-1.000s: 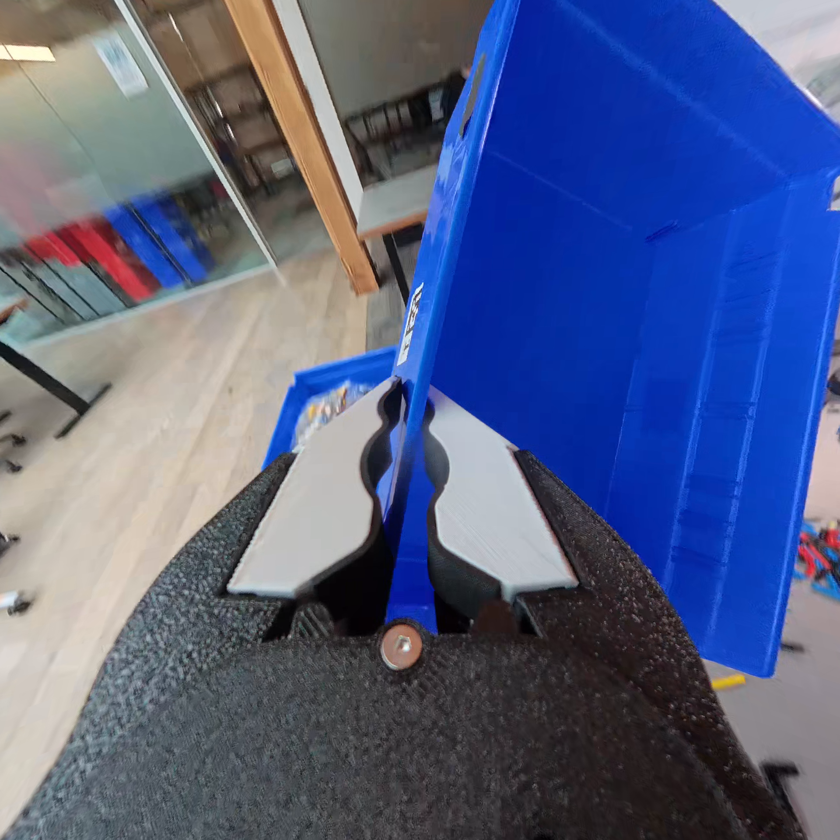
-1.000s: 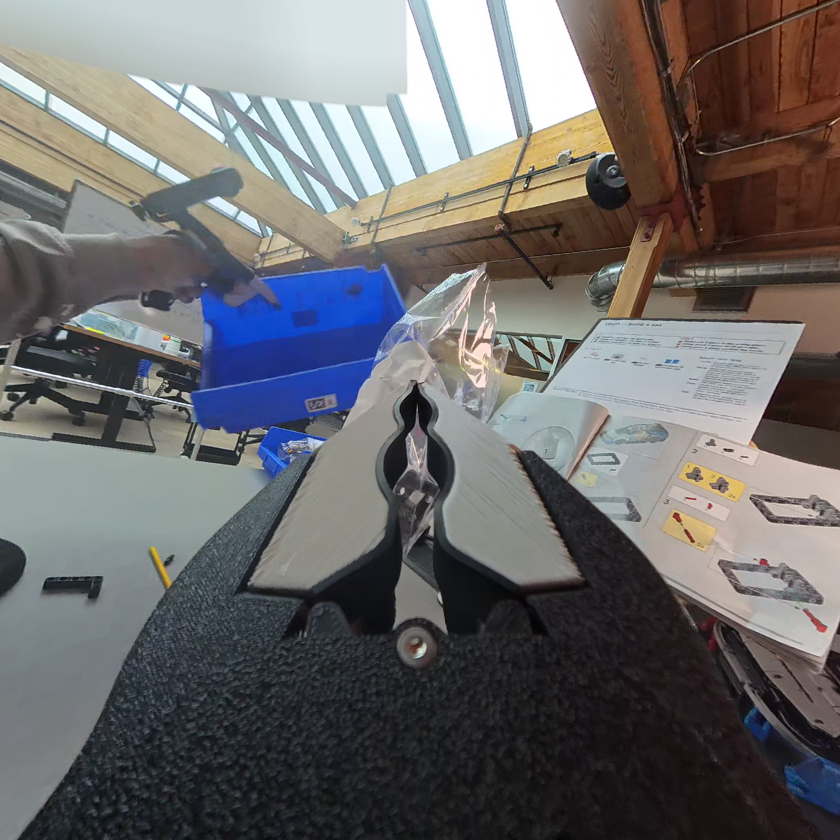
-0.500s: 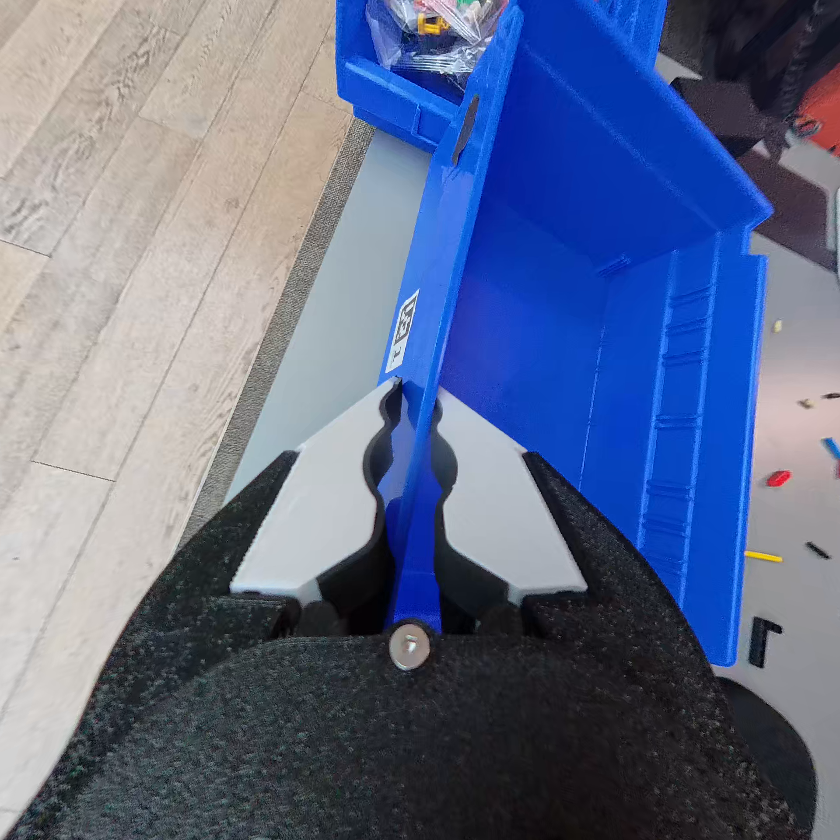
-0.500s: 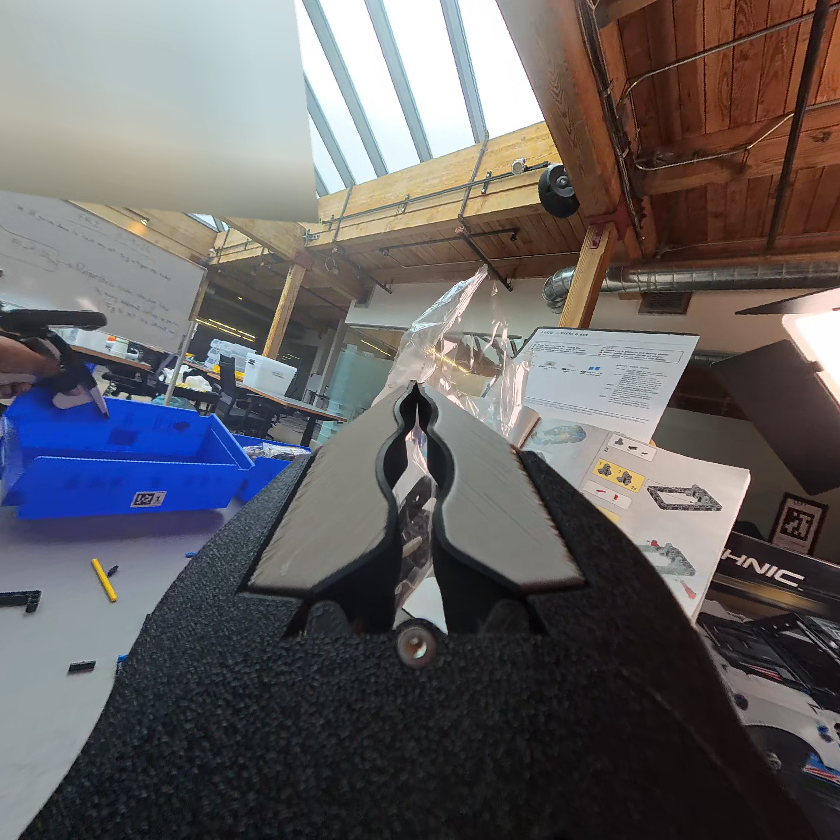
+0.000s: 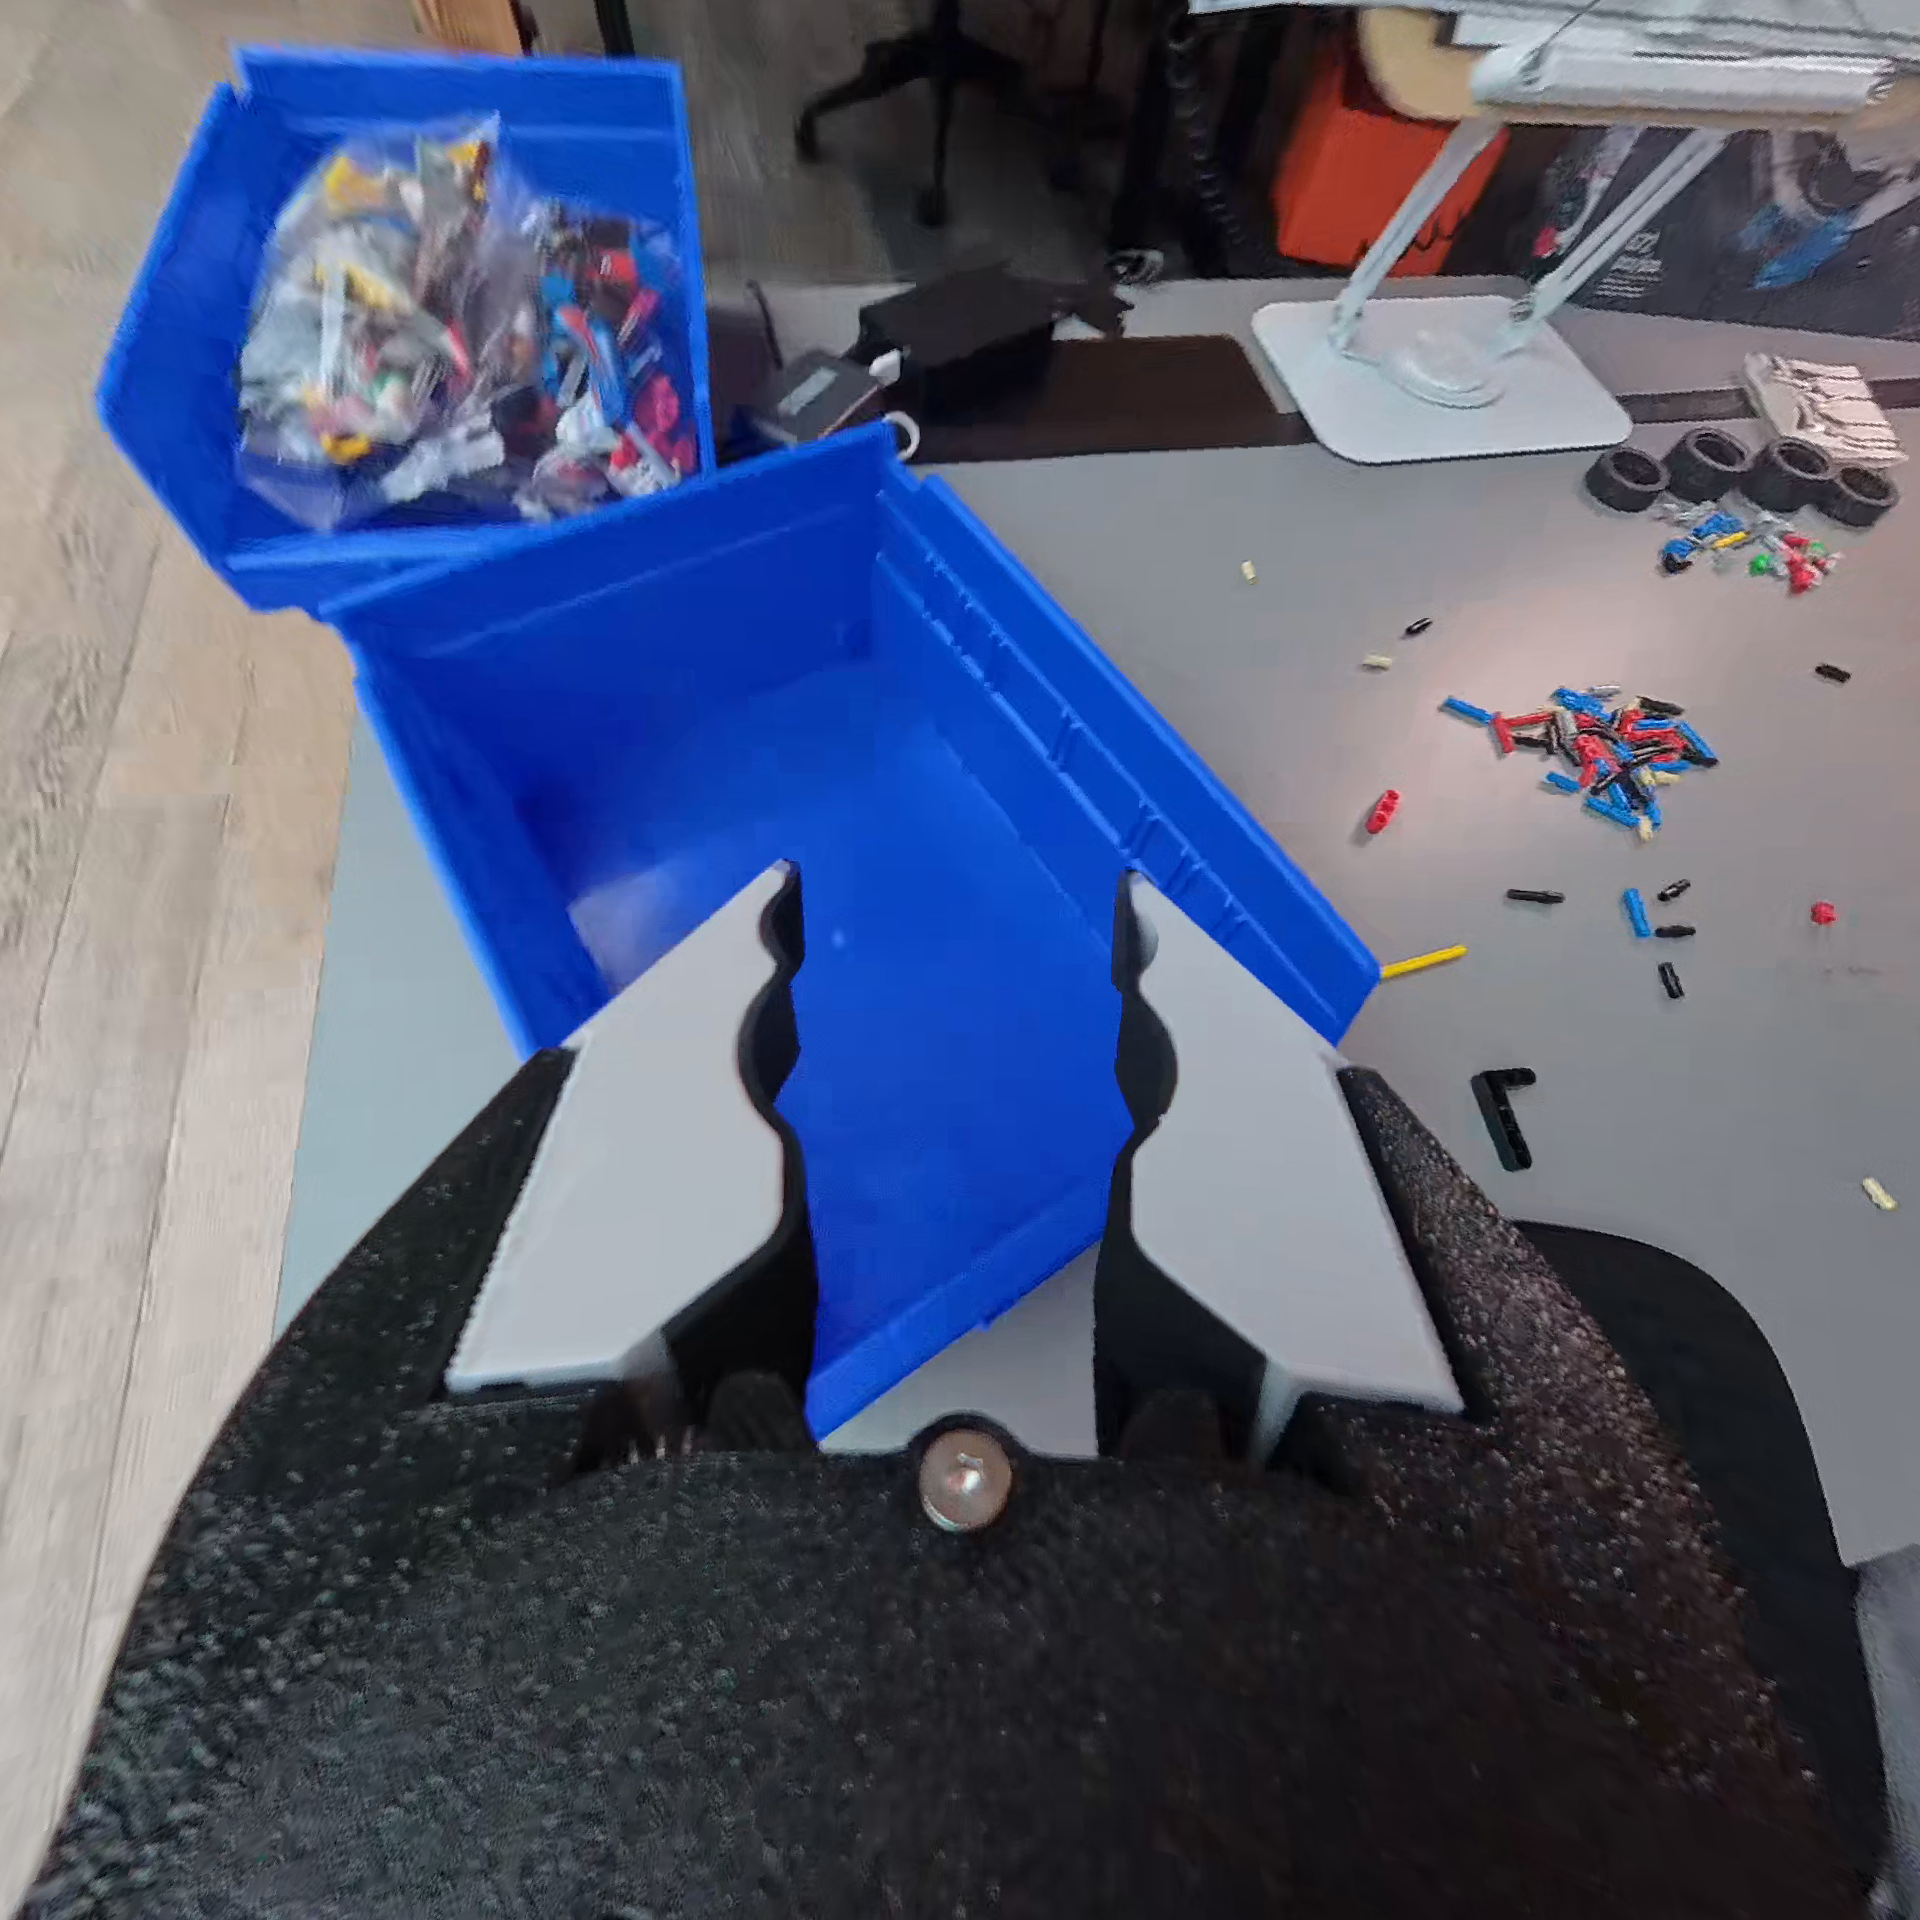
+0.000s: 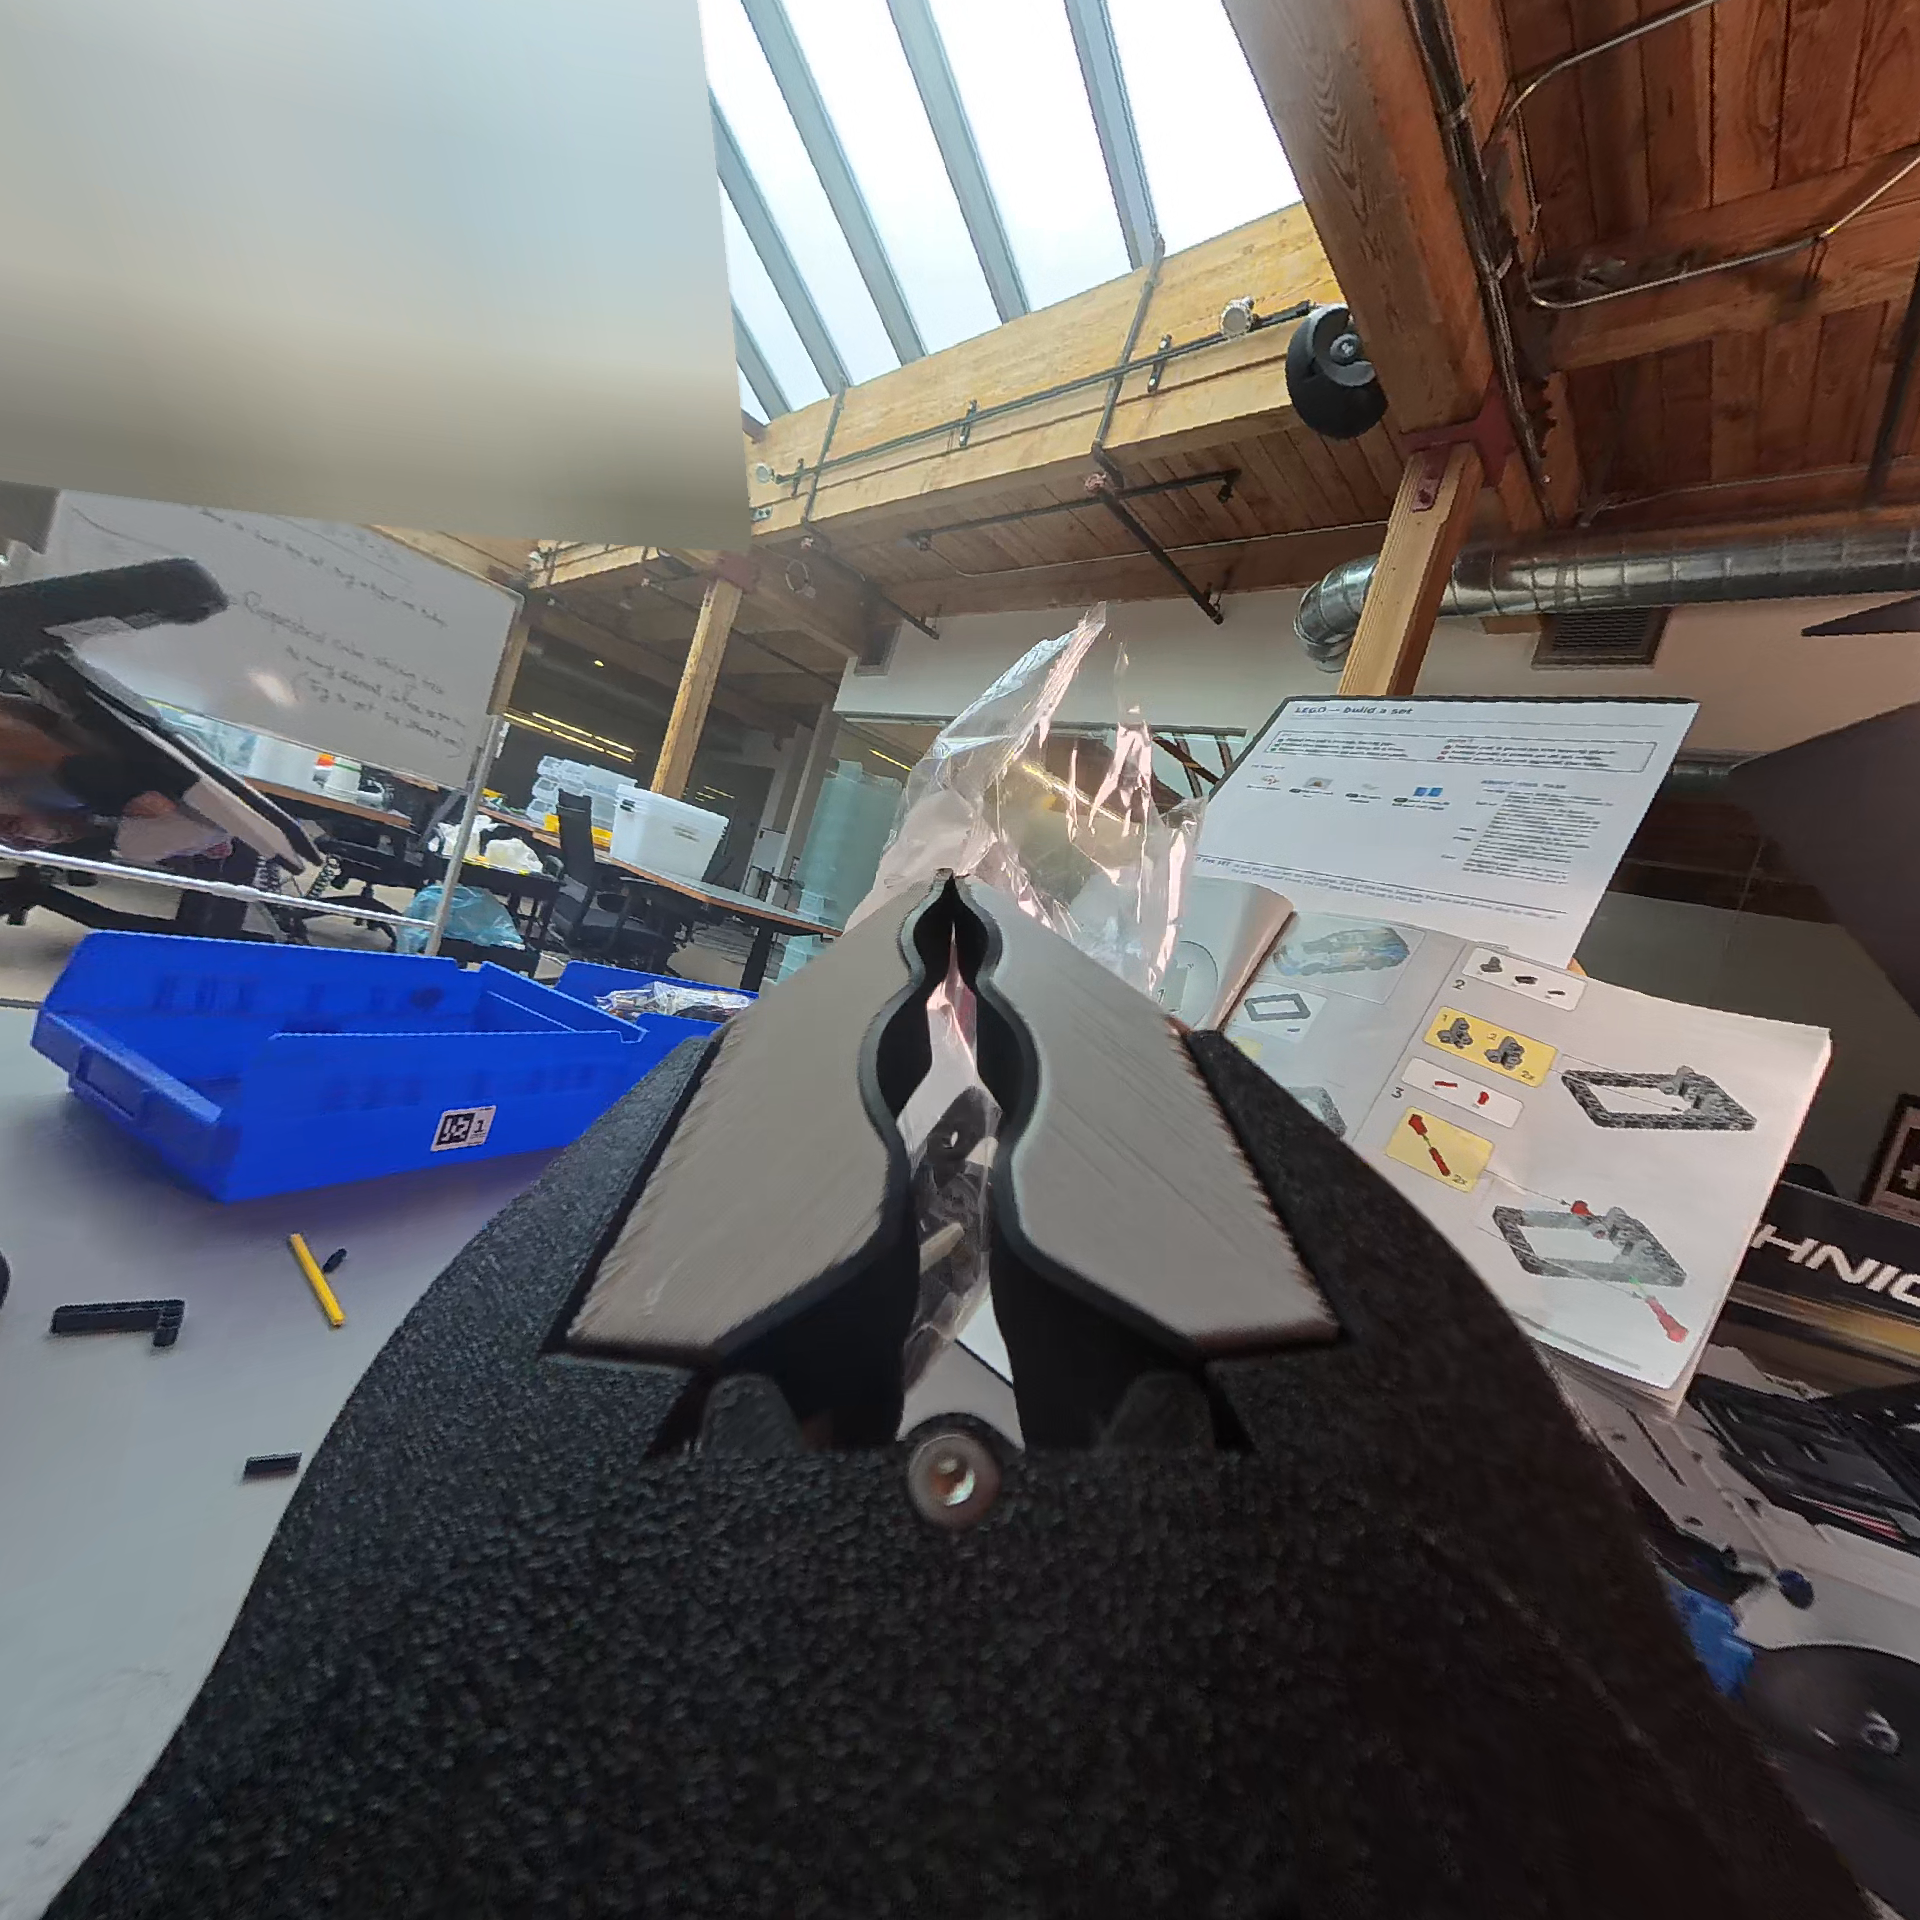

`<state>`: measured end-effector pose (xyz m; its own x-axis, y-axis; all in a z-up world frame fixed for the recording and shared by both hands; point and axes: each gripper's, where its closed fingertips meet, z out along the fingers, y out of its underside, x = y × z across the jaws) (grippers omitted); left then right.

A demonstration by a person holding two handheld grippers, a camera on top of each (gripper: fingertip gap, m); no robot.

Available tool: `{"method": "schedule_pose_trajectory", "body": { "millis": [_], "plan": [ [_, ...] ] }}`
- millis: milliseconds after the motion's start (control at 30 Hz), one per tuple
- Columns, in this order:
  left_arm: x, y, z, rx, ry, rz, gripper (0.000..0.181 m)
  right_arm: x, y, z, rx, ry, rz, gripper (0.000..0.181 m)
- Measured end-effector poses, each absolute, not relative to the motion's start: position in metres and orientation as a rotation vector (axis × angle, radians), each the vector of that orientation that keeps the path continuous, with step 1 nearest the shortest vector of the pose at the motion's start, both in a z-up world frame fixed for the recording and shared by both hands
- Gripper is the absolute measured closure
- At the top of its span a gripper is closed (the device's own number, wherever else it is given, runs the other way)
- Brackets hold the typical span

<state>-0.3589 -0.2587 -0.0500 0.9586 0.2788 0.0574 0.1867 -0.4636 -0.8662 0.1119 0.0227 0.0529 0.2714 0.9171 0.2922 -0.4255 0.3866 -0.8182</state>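
Observation:
My left gripper (image 5: 956, 883) is open and empty, hovering just above an empty blue bin (image 5: 748, 748) that rests on the grey table (image 5: 1195, 582). The same bin shows at the left of the right wrist view (image 6: 312, 1081), with the left gripper (image 6: 156, 727) above it. My right gripper (image 6: 951, 883) is shut on a clear plastic bag (image 6: 1049, 790) with small dark parts inside. The bag sticks up past the fingertips, held above the table.
A second blue bin (image 5: 187, 312) full of bagged parts stands behind the empty one. Loose small parts (image 5: 1590, 748) and black tyres (image 5: 1745, 478) lie on the table's right. An open instruction booklet (image 6: 1558, 1122) and a printed sheet (image 6: 1444, 800) stand at the right. A lamp base (image 5: 1444, 374) sits at the back. The left gripper's tips are roughly 55 centimetres from the right gripper's.
My left gripper set the blue bin down on the table, let go of its wall and opened. My right gripper kept hold of the bag and swung its view slightly.

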Motion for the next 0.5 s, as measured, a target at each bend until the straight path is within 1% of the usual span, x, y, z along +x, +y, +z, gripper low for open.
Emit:
{"method": "schedule_pose_trajectory", "body": {
  "millis": [100, 133, 167, 200, 300, 433, 500],
  "plan": [
    [-0.325, -0.225, -0.026, -1.896, -0.146, 0.177, 0.102, 0.111, 0.021, 0.051, -0.692, -0.877, 1.014, 0.181],
    [-0.318, -0.215, -0.021, -1.860, -0.121, 0.178, 0.099, 0.111, 0.020, 0.050, -0.695, -0.882, 1.016, 0.181],
    [-0.311, -0.206, -0.019, -1.832, -0.112, 0.169, 0.101, 0.111, 0.019, 0.050, -0.697, -0.886, 1.021, 0.181],
    [-0.302, -0.197, -0.017, -1.805, -0.093, 0.138, 0.108, 0.112, 0.017, 0.050, -0.696, -0.892, 1.028, 0.181],
    [-0.255, -0.174, -0.018, -1.741, -0.003, -0.089, 0.158, 0.112, 0.011, 0.047, -0.695, -0.920, 1.042, 0.181],
    [-0.209, -0.155, -0.059, -1.908, 0.124, -0.152, 0.177, 0.110, 0.003, 0.041, -0.700, -0.950, 1.081, 0.181],
    [-0.191, -0.152, -0.088, -2.031, 0.221, -0.104, 0.180, 0.108, 0.002, 0.036, -0.706, -0.965, 1.092, 0.181]
  ]
}}
